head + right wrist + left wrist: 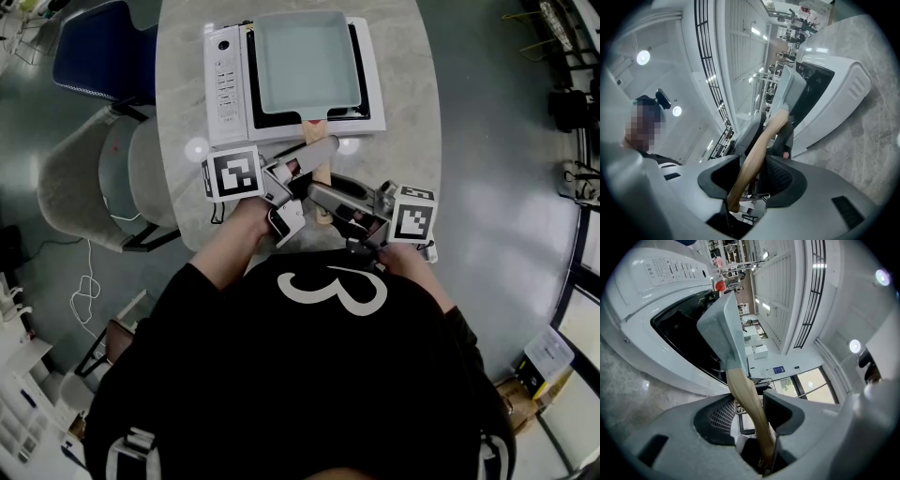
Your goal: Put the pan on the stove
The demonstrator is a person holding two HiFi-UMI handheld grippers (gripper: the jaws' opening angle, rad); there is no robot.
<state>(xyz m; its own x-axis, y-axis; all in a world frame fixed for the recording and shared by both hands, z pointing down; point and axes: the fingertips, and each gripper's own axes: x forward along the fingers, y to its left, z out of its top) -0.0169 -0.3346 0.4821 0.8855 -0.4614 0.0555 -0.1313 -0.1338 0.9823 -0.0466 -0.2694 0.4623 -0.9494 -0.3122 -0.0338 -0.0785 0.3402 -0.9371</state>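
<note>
Pan (305,61), square and pale, sits flat on the white stove (225,84) at the upper centre of the head view, on the grey table (403,94). Its wooden handle (740,380) points down the frame toward us, and we have 2 grippers round it. Our left gripper (746,398), centre left, has its jaws loose about the handle, with a gap at 1 pad. Our right gripper (758,159), lower right of it, clamps the handle near its end.
</note>
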